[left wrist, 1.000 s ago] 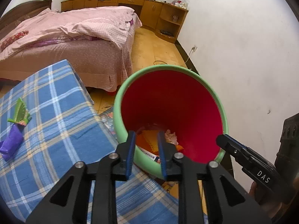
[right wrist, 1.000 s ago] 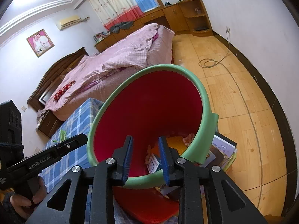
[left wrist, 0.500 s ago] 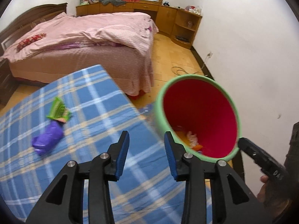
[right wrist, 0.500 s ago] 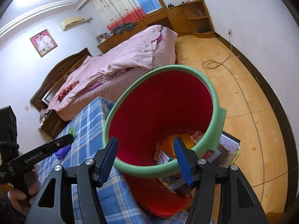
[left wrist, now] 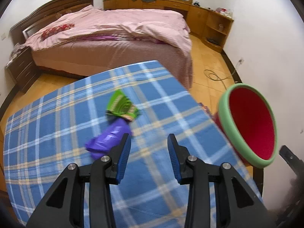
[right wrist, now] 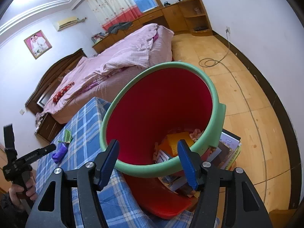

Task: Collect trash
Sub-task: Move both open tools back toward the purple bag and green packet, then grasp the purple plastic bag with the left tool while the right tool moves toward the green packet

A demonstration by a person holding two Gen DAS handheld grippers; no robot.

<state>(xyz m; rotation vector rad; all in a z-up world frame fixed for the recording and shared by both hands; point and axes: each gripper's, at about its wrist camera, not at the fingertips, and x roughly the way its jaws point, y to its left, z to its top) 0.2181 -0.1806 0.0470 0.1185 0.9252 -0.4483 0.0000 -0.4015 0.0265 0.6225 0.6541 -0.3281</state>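
A red bin with a green rim (left wrist: 248, 125) stands at the right edge of the blue checked table (left wrist: 57, 125); in the right wrist view the bin (right wrist: 161, 114) holds an orange wrapper (right wrist: 176, 142) and paper scraps. A green wrapper (left wrist: 122, 107) and a purple wrapper (left wrist: 109, 140) lie on the table, also seen in the right wrist view (right wrist: 60, 152). My left gripper (left wrist: 149, 156) is open and empty just right of the purple wrapper. My right gripper (right wrist: 148, 161) is open and empty at the bin's near rim.
A bed with pink covers (left wrist: 114, 32) stands beyond the table. Wooden cabinets (left wrist: 209, 19) line the far wall. A cable (right wrist: 210, 62) lies on the wooden floor. Books (right wrist: 228, 148) lie under the bin's right side.
Both grippers have opened. The left one has swung left from the bin to above the wrappers on the table. The right one has pulled back a little from the bin.
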